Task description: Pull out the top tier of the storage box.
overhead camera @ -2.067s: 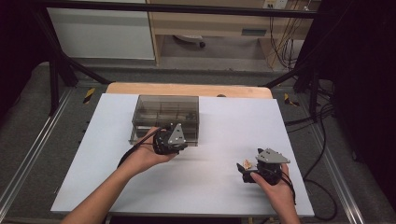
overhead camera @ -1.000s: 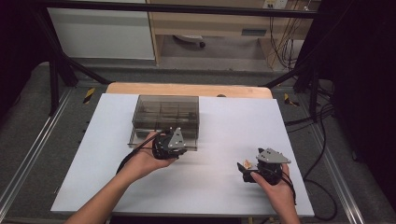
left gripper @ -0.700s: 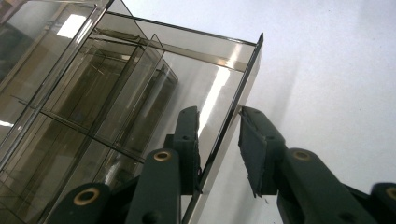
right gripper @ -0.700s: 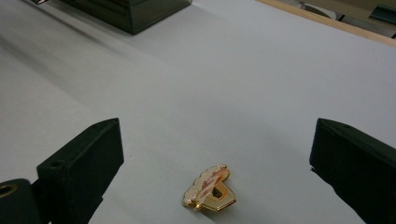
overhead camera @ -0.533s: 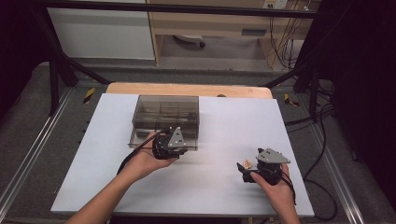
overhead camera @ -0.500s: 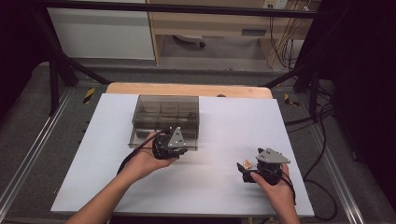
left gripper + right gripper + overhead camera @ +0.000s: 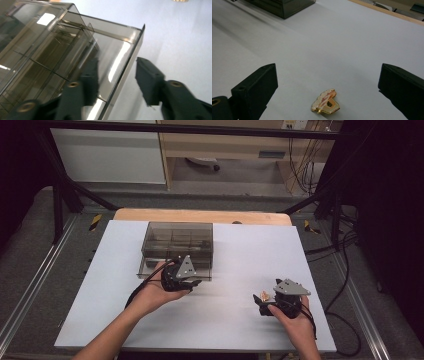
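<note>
Two things in hand: a smoked clear plastic organizer box (image 7: pixel 177 246) with a pulled-out drawer (image 7: pixel 117 72), and a small gold pin badge (image 7: pixel 325 101).
Drawer: it is seen projecting from the box's near face, its front panel lying between the left gripper's (image 7: pixel 186 279) jaws.
Left gripper: its jaws have just been opening; in the left gripper view one jaw stands inside the drawer, the other outside, with a gap to the panel, so nothing is gripped.
Pin badge: it lies flat on the white table sheet (image 7: pixel 240 250), well apart from the box, just ahead of the right gripper (image 7: pixel 262 301).
Right gripper: its jaws are spread wide to either side of the badge, and neither touches it.
Surroundings: a wooden table edge (image 7: pixel 200 215) is seen beyond the sheet, with grey floor and black frame legs around.
Obstruction: from above, the left gripper's body covers the drawer front.
View differences: the box's inner dividers are made out in the left gripper view; the badge's pink and white face is made out in the right gripper view, while from above it is a mere speck (image 7: pixel 265 296).
</note>
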Demonstrator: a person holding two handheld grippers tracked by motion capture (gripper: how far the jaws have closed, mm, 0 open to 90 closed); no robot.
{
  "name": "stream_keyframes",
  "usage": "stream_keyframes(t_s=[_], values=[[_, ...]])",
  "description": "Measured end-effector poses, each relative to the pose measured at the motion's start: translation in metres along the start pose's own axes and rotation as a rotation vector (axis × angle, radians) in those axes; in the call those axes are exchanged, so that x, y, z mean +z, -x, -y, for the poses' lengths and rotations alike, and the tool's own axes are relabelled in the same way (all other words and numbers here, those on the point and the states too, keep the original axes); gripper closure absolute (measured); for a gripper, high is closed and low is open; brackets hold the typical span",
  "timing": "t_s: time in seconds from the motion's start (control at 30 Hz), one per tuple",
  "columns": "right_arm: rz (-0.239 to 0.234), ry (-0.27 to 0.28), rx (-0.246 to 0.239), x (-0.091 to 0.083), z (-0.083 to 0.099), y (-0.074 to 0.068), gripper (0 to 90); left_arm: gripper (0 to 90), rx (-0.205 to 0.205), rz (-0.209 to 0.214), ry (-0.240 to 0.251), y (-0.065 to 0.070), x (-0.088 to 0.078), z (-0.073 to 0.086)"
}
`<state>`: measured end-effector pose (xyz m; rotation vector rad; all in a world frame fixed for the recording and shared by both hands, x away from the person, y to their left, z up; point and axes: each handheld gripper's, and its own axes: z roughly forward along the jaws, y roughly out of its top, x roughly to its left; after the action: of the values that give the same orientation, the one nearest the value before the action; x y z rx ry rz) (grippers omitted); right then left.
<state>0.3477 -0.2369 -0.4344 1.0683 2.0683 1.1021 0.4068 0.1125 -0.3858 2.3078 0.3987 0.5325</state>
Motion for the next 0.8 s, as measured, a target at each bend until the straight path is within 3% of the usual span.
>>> stream_keyframes(t_s=[0.07, 0.2, 0.27, 0.37, 0.4, 0.57, 0.63, 0.67, 0.8], values=[[-0.002, 0.0, 0.001, 0.0, 0.0, 0.0, 3.2, 44.8, -0.029, -0.001, 0.041, 0.001, -0.003, 0.002], [-0.001, -0.001, -0.001, 0.001, -0.001, -0.002, 3.0, 34.1, -0.068, -0.027, 0.074, 0.001, -0.007, 0.006], [-0.001, -0.003, -0.007, 0.002, -0.001, -0.003, 3.1, 29.8, -0.138, -0.041, 0.118, 0.001, -0.015, 0.009], [0.017, -0.021, -0.002, 0.002, -0.001, -0.004, 3.5, 23.9, -0.199, -0.07, 0.163, 0.0, -0.027, 0.017], [0.031, -0.025, -0.003, 0.002, -0.001, -0.004, 3.6, 22.3, -0.199, -0.07, 0.163, 0.0, -0.027, 0.017], [0.047, -0.039, 0.022, 0.003, -0.001, -0.005, 3.7, 16.4, -0.262, -0.168, 0.195, 0.0, -0.057, 0.039], [0.042, -0.046, 0.028, 0.003, -0.001, -0.005, 3.8, 14.8, -0.272, -0.178, 0.203, 0.001, -0.061, 0.043], [0.031, -0.069, 0.044, 0.004, -0.002, -0.007, 4.4, 13.6, -0.297, -0.197, 0.212, 0.001, -0.071, 0.052], [0.029, -0.072, 0.041, 0.006, -0.003, -0.011, 4.5, 11.0, -0.316, -0.222, 0.205, -0.001, -0.086, 0.062]])
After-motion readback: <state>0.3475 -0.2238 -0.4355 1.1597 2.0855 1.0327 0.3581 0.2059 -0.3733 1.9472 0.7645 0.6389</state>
